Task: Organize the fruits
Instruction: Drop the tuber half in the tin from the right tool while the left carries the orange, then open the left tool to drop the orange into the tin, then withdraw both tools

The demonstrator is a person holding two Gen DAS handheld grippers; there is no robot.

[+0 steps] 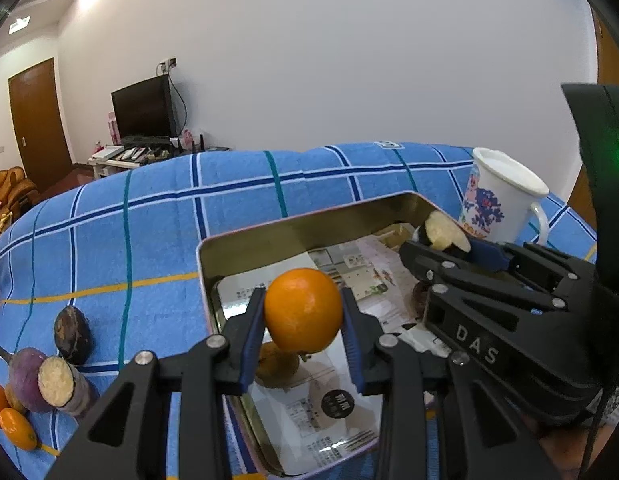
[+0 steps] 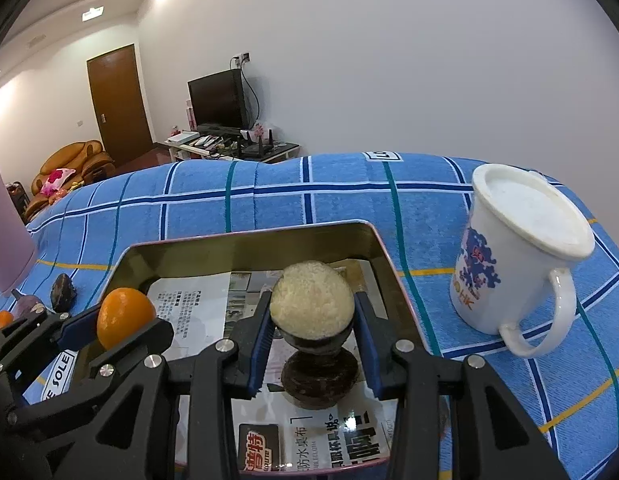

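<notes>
A smooth round orange [image 1: 303,310] sits pinched in the left gripper [image 1: 303,316] over the paper-lined metal tin [image 1: 269,228], while the right gripper [image 2: 312,336] clamps a dark-skinned halved fruit [image 2: 312,306], its grainy pale cut face tipped up, above the same tin on the blue checked cloth [image 1: 149,216].

Bright ceiling lights, sharp focus — fisheye bending, dark corners.

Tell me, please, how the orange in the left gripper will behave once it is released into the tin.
The orange is round and smooth, so it will probably roll on the paper lining of the tin. It looks firm, so it is unlikely to bruise.
</notes>
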